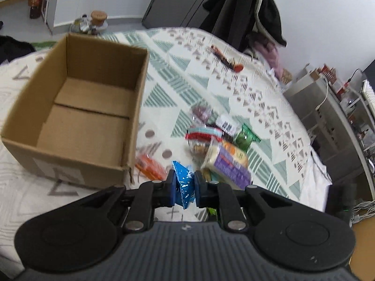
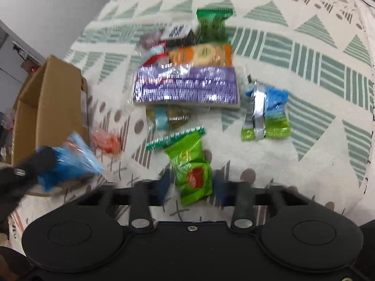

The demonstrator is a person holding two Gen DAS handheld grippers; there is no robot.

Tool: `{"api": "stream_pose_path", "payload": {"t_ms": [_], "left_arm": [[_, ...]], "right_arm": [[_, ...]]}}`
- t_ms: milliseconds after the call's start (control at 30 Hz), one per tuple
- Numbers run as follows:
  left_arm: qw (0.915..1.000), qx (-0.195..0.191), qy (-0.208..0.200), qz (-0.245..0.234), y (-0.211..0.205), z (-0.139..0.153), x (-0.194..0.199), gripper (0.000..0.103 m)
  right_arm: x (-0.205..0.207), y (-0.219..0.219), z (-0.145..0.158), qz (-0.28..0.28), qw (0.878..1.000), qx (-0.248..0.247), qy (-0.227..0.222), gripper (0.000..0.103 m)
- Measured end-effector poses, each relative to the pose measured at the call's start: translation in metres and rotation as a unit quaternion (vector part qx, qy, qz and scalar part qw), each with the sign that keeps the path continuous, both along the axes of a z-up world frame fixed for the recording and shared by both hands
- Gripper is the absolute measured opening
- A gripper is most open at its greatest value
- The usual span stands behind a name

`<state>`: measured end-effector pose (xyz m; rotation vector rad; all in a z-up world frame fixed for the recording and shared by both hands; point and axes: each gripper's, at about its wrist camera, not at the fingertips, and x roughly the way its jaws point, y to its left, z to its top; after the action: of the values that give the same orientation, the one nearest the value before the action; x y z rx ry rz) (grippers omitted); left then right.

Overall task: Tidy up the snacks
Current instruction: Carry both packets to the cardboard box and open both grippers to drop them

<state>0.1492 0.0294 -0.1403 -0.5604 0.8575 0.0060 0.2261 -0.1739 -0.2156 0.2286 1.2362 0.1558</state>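
Note:
My left gripper (image 1: 185, 173) is shut on a crumpled blue snack packet (image 1: 185, 187), held just right of the open, empty cardboard box (image 1: 105, 61). The right wrist view shows that blue packet (image 2: 77, 159) lifted beside the box (image 2: 46, 98). A pile of snacks lies on the patterned cloth: a purple pack (image 2: 185, 84), an orange biscuit pack (image 2: 201, 52) and a green packet (image 2: 213, 23). My right gripper (image 2: 191, 178) stands open, low over the cloth. A light green packet (image 2: 189, 171) lies between its blurred fingers.
An orange packet (image 2: 105, 141) lies by the box's near corner. A blue and green packet with silver strips (image 2: 264, 112) sits to the right of the pile. A dark red item (image 1: 227, 58) lies at the far side of the cloth. A coat-draped chair (image 1: 246, 11) and shelves (image 1: 328, 98) stand beyond.

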Motion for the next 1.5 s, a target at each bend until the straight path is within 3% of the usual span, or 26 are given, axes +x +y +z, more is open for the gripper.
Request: {"api": "stream_pose_path", "payload": {"t_ms": [300, 633, 1067, 1400, 1467, 1500], "left_arm": [[0.9989, -0.021, -0.036, 0.021, 0.022, 0.020, -0.012, 0.014], [0.9950, -0.009, -0.059, 0.080, 0.066, 0.034, -0.017, 0.014], [0.9871, -0.015, -0.072, 0.142, 0.112, 0.033, -0.016, 0.015], [0.9847, 0.012, -0.067, 0.161, 0.122, 0.032, -0.023, 0.026], [0.9834, 0.013, -0.056, 0.172, 0.127, 0.028, -0.026, 0.032], [0.9827, 0.013, -0.050, 0.178, 0.129, 0.027, -0.027, 0.041]], "right_arm": [[-0.020, 0.008, 0.031, 0.013, 0.997, 0.010, -0.070, 0.025], [-0.019, 0.036, 0.081, 0.031, 0.990, 0.029, -0.132, 0.025], [-0.006, 0.099, 0.118, 0.082, 0.979, 0.074, -0.170, 0.026], [0.006, 0.142, 0.115, 0.111, 0.974, 0.113, -0.164, 0.027], [0.007, 0.147, 0.112, 0.115, 0.972, 0.130, -0.161, 0.034], [0.008, 0.147, 0.110, 0.115, 0.971, 0.137, -0.159, 0.045]]}}
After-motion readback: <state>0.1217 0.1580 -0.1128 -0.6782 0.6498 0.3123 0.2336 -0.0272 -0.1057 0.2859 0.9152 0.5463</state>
